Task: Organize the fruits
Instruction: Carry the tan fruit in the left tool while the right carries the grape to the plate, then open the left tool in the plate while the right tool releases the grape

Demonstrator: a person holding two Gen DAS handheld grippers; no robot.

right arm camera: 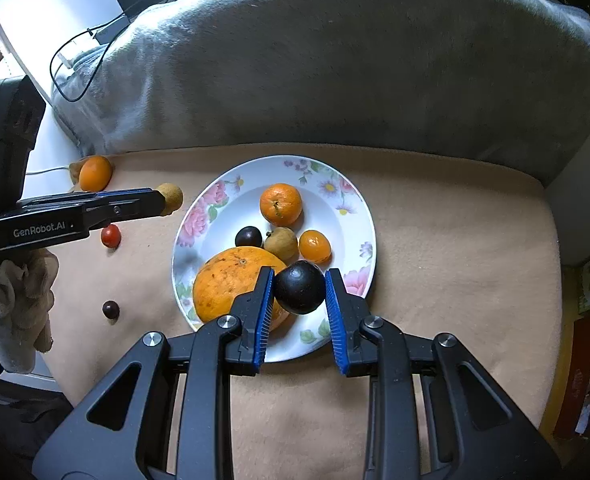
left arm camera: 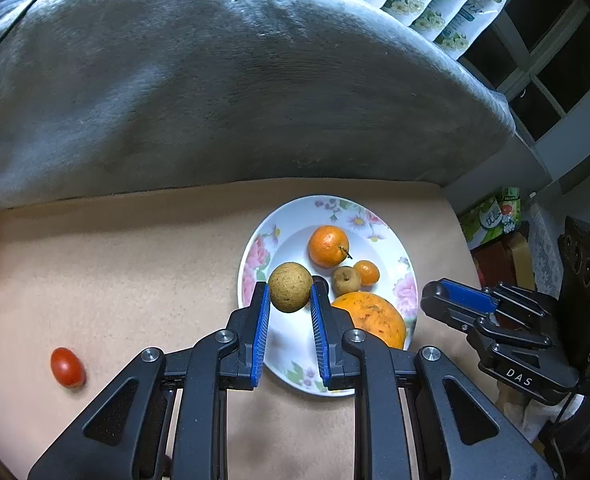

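Brown-speckled round fruit pinched by left gripper; right gripper fingers clamp glossy dark fruit.

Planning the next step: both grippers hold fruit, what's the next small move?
Probably lower the right gripper slightly and open it: its dark fruit already hangs over the plate, beside the big orange. The left gripper holds a brown fruit over the plate's rim.

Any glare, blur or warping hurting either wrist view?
Left wrist: dim, bluish, plate rim sharp, strong fisheye curving the blanket. Right wrist: brighter, a blown-out white patch at top left, dark fruit in focus, same warping.
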